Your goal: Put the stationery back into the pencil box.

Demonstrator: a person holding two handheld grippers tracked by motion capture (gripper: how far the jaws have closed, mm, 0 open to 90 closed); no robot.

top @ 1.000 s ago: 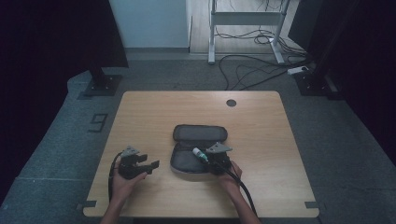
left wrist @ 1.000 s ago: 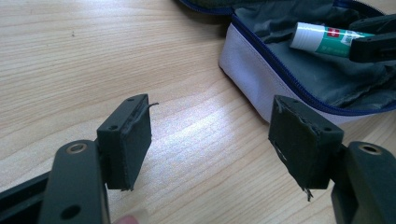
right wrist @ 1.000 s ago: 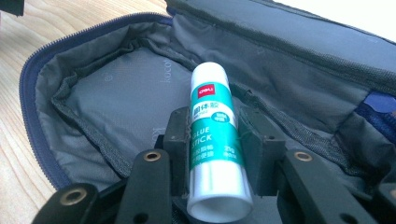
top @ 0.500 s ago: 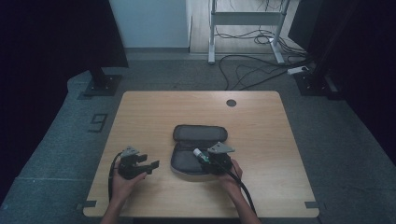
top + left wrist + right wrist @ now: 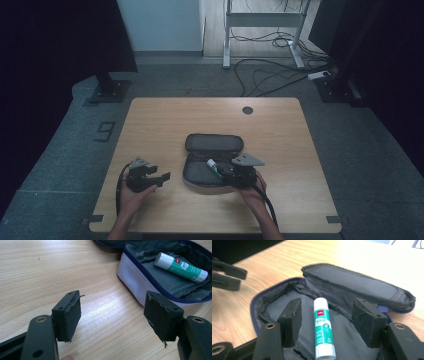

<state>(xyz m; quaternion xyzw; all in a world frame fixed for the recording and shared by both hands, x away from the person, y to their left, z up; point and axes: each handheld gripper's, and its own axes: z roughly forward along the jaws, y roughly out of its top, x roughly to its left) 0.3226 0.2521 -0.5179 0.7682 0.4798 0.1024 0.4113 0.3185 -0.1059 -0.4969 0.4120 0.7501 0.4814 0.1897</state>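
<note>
A dark zip case (image 5: 212, 150) lies open in the middle of the table, its lid (image 5: 354, 285) folded back. Inside it lies a green and white glue stick (image 5: 323, 327), which the high view shows too (image 5: 214, 166). My right gripper (image 5: 327, 312) hovers over the case, and its jaws have just been opening. The glue stick rests between them with a gap on each side. Left of the case, my left gripper (image 5: 112, 307) is held open just above the bare wood. From there the case's pale grey side (image 5: 140, 281) and the glue stick (image 5: 181, 267) sit ahead to the right.
The wooden table (image 5: 175, 120) has a round cable hole (image 5: 247, 110) near its far edge. Beyond the table there are cables on the floor (image 5: 270, 75) and a metal frame (image 5: 260, 20). My left gripper (image 5: 229, 275) appears at the far left of the right gripper view.
My right gripper has drawn slightly back and to the right from the case, leaving the glue stick lying inside. The left hand has stayed in place.
</note>
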